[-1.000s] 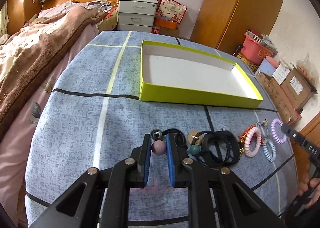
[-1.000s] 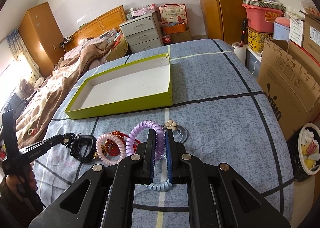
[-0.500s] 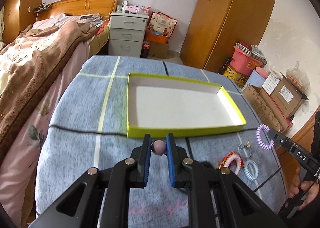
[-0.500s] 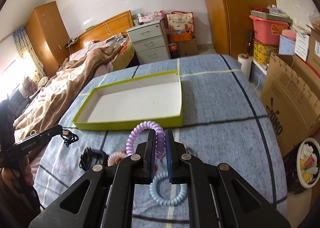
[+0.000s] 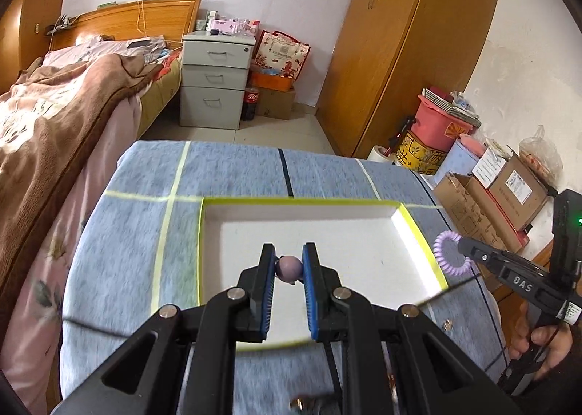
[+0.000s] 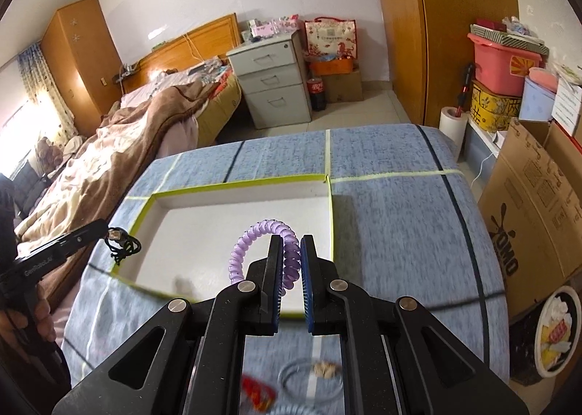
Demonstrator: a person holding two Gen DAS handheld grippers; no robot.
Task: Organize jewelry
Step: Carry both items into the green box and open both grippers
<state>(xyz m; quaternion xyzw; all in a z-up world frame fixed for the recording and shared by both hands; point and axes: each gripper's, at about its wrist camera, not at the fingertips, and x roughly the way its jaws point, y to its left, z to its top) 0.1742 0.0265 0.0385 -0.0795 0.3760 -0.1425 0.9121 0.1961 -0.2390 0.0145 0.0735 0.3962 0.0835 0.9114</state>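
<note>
My left gripper (image 5: 288,257) is shut on a mauve bead hair tie (image 5: 288,267), held above the white floor of the yellow-green box (image 5: 411,218). From the right wrist view its black cord (image 6: 122,244) dangles off the left gripper (image 6: 103,229) over the box's left edge. My right gripper (image 6: 291,247) is shut on a purple spiral hair tie (image 6: 251,240) over the box (image 6: 331,204), near its right wall. The left wrist view shows that same spiral tie (image 5: 449,255) hanging from the right gripper (image 5: 462,245) at the box's right rim.
The box lies on a blue checked cloth (image 5: 236,167) over the table. Loose jewelry stays on the cloth behind the grippers: a red piece (image 6: 258,393), a grey ring with a beige charm (image 6: 320,371). A bed (image 5: 54,116) stands left, cardboard boxes (image 6: 538,225) right.
Both grippers have lifted their hair ties off the cloth and carried them forward over the box. The remaining pile has slid out of sight under the grippers.
</note>
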